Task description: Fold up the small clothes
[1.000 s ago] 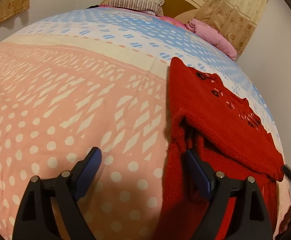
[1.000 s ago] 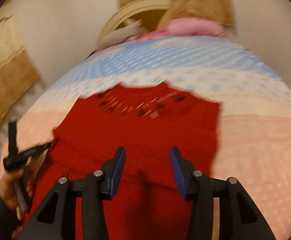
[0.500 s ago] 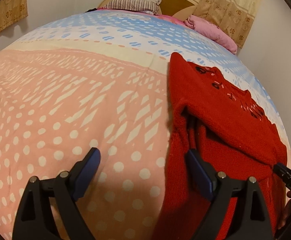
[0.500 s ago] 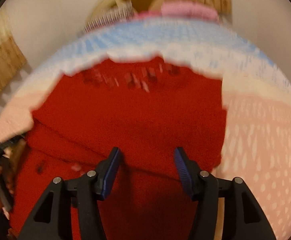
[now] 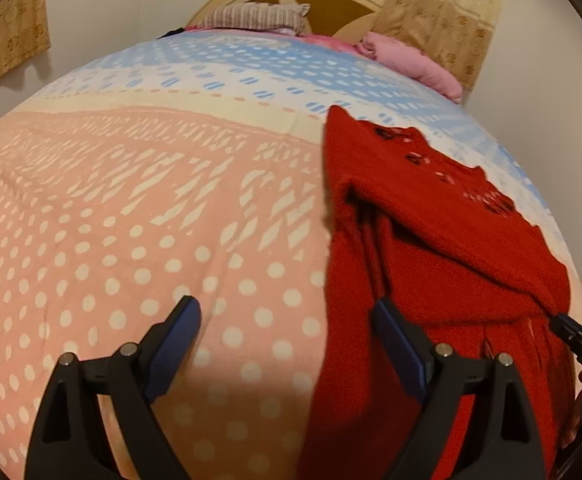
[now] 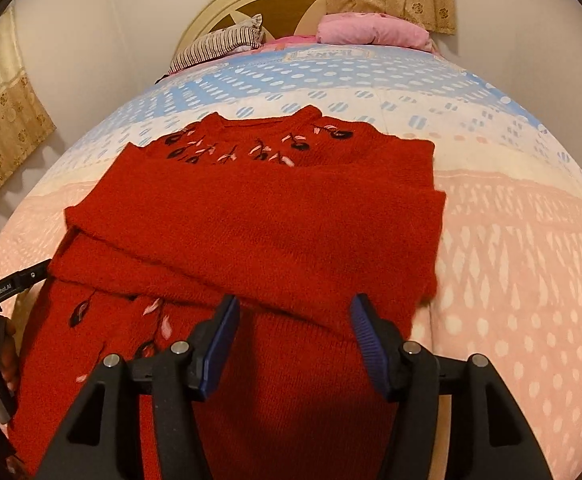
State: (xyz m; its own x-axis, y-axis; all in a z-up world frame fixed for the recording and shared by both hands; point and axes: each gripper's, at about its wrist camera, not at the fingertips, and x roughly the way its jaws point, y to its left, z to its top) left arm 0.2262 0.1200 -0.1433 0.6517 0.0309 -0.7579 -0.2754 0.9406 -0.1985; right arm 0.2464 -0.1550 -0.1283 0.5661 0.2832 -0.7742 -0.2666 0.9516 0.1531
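Left wrist: the left gripper hangs wide open and empty at the sweater's left edge on the bed; right wrist: the right gripper, empty, has just been opening over the sleeves-in sweater, so the next fold needs the hem pinched.

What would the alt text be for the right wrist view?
A red knit sweater with embroidered flowers lies partly folded on a pink and blue dotted bedspread. The right gripper hangs over its lower part, jaws open and empty.
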